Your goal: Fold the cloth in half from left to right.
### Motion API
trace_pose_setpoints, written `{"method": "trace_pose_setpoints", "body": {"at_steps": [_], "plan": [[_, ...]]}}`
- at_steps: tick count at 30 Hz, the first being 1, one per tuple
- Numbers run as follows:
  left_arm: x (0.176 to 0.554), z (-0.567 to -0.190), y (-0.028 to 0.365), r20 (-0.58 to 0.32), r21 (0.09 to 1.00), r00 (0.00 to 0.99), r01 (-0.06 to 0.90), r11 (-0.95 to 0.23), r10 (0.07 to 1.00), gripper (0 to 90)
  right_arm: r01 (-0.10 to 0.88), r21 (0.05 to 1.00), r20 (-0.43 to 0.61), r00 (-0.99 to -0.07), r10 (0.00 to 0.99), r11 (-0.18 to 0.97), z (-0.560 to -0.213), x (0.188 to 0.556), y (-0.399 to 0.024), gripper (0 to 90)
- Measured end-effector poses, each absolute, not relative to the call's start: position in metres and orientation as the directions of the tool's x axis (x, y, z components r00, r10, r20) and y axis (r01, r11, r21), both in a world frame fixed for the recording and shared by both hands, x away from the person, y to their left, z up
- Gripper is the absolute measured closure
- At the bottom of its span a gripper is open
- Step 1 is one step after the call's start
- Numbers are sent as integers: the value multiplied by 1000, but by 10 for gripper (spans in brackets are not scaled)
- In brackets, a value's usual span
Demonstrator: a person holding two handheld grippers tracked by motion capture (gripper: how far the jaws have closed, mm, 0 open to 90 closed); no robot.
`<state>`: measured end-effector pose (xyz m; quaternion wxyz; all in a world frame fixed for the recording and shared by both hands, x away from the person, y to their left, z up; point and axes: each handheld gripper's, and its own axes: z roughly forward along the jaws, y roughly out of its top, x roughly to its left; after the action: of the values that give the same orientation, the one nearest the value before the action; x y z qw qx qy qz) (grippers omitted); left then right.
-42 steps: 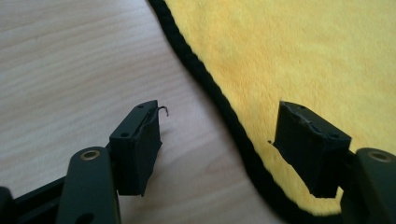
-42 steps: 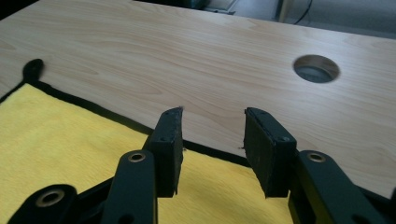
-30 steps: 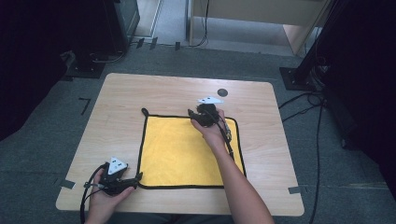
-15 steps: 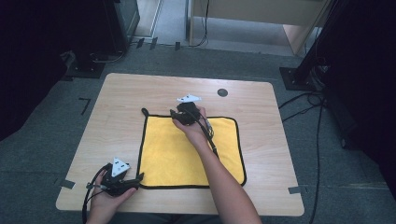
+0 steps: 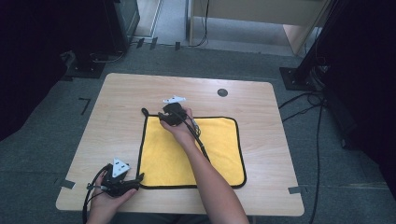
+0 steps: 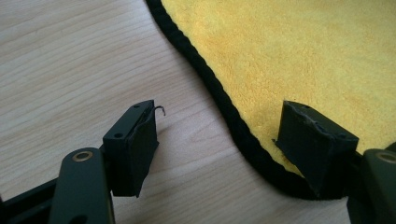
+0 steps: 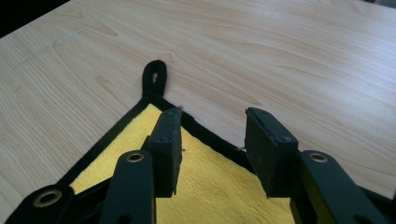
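Now: Both Tongs Poised at Cloth Corners

Broadly, a pale wood-grain desk (image 5: 116, 107) carries a yellow cloth (image 5: 187, 151), spread flat near its middle and edged all round with black piping. The pile looks soft and fleecy, the piping a firm rounded cord; the desk is smooth laminate.

At the far left corner of the cloth a small black loop (image 7: 155, 77) lies flat on the wood, likely a hanging tab. The right tongs (image 7: 212, 135) hover just over that corner with jaws apart, holding nothing, seemingly lined up to pinch the piping there.

The left tongs (image 6: 224, 144) sit low at the near left corner, jaws wide apart, one over bare wood and one over the fleece, straddling the curved edge. That placement suggests a two-corner pickup or fold, though nothing is gripped yet.
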<state>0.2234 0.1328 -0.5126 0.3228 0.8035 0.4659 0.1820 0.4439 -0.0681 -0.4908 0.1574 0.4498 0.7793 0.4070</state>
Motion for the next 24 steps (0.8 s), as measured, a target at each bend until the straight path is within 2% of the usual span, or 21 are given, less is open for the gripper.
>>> {"method": "trace_pose_setpoints", "body": {"at_steps": [6,10,13,18,22,24], "plan": [[219,-508,132,-8,671,491,649,-360,871,320,569,762,96,-571,815,309,-498,447,-43,558],[214,-507,130,-14,673,504,643,-364,864,312,571,755,97,-583,806,322,-501,447,-28,544],[207,-509,127,21,669,519,628,-398,855,315,572,749,90,-588,804,335,-503,449,-19,537],[204,-509,124,34,674,535,611,-415,844,385,588,740,88,-566,820,327,-506,456,-9,531],[203,-508,123,38,676,549,601,-426,835,440,581,728,49,-574,818,364,-509,460,0,525],[202,-508,123,36,680,569,589,-437,822,483,577,724,21,-565,825,377,-513,461,5,588]]}}
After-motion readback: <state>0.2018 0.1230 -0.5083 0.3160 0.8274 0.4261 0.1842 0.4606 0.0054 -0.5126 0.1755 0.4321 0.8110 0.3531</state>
